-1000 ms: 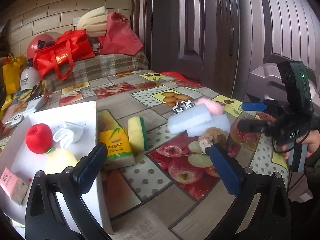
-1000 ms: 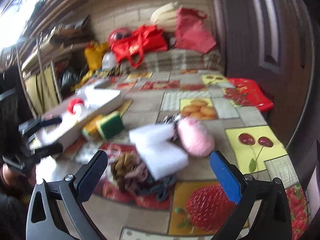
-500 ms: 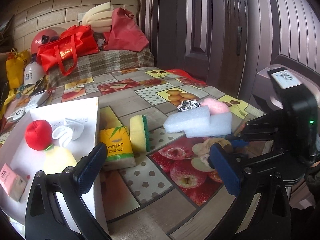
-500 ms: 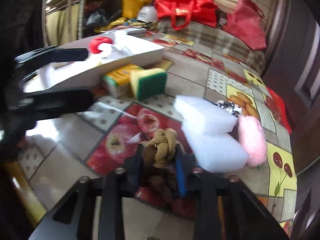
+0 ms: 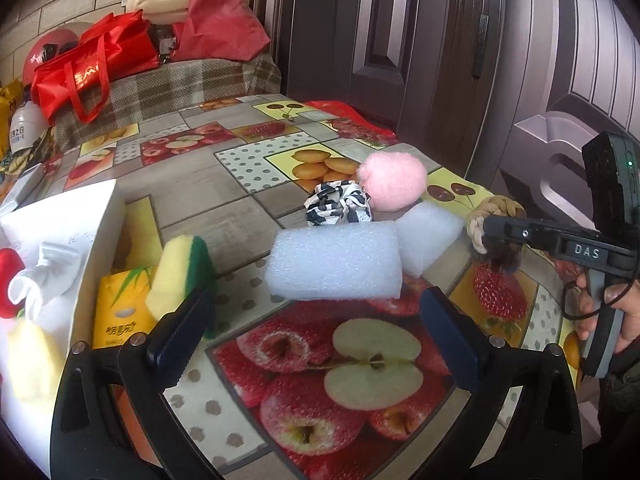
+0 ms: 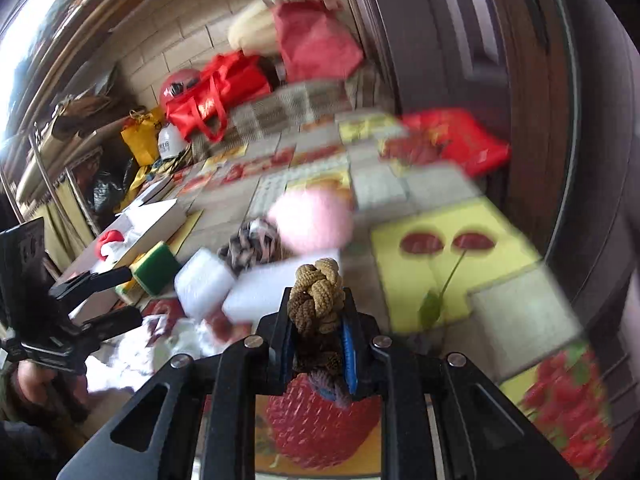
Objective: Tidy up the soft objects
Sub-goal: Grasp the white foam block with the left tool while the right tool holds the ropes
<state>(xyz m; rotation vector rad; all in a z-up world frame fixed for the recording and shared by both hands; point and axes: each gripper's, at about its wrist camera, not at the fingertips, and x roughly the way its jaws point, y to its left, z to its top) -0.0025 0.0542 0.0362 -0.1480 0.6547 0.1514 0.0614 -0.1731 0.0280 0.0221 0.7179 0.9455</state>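
Observation:
My right gripper [image 6: 318, 312] is shut on a brown knotted rope toy [image 6: 318, 292], lifted off the table; in the left wrist view the rope toy [image 5: 494, 216] hangs in the right gripper [image 5: 500, 236] at the right. My left gripper [image 5: 316, 332] is open and holds nothing, just short of a white foam block [image 5: 336, 264]. A second foam block [image 5: 430, 232] lies behind it, with a black-and-white scrunchie [image 5: 338, 204] and a pink pompom [image 5: 392, 180] farther back. A yellow-green sponge [image 5: 182, 268] and a yellow tissue pack [image 5: 120, 308] lie at the left.
A white box [image 5: 96, 216] at the left holds a red plush apple [image 5: 8, 276] and a white soft piece [image 5: 44, 272]. Red bags [image 5: 92, 64] sit on a checked cloth at the far end. A dark door [image 5: 400, 40] stands beyond the table's right edge.
My right gripper closed on the rope toy and lifted it off the table. My left gripper moved forward toward the foam blocks and stayed open.

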